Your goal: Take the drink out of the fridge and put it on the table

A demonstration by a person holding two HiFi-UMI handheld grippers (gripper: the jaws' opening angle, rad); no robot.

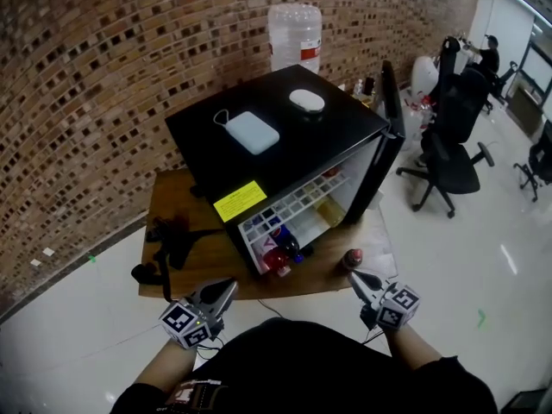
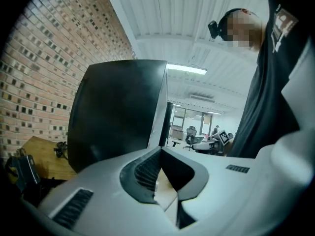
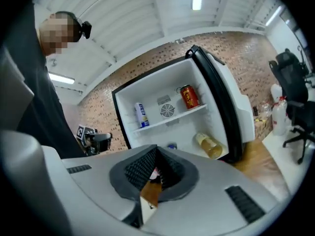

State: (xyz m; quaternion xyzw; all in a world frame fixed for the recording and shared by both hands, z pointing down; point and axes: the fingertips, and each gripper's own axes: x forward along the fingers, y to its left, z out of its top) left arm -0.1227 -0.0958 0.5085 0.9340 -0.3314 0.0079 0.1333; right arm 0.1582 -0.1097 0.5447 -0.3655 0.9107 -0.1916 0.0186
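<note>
A black mini fridge (image 1: pixel 259 158) stands on the wooden table (image 1: pixel 172 201) with its door (image 1: pixel 388 136) swung open to the right. Inside, the right gripper view shows a red can (image 3: pixel 189 96), a blue-and-white can (image 3: pixel 141 115) and a yellow bottle (image 3: pixel 209 145) lying low. A red-topped drink (image 1: pixel 352 258) stands on the table's front edge, just past the tip of my right gripper (image 1: pixel 360 281), which is shut with nothing held. My left gripper (image 1: pixel 226 291) hangs by the front edge left of the fridge, jaws together and empty, facing the fridge's black side (image 2: pixel 118 112).
A white pad (image 1: pixel 253 132) and a white oval object (image 1: pixel 306 100) lie on the fridge top. Black cables (image 1: pixel 168 244) sit on the table's left part. A water jug (image 1: pixel 295 37) stands behind by the brick wall. Office chairs (image 1: pixel 448 145) fill the floor at right.
</note>
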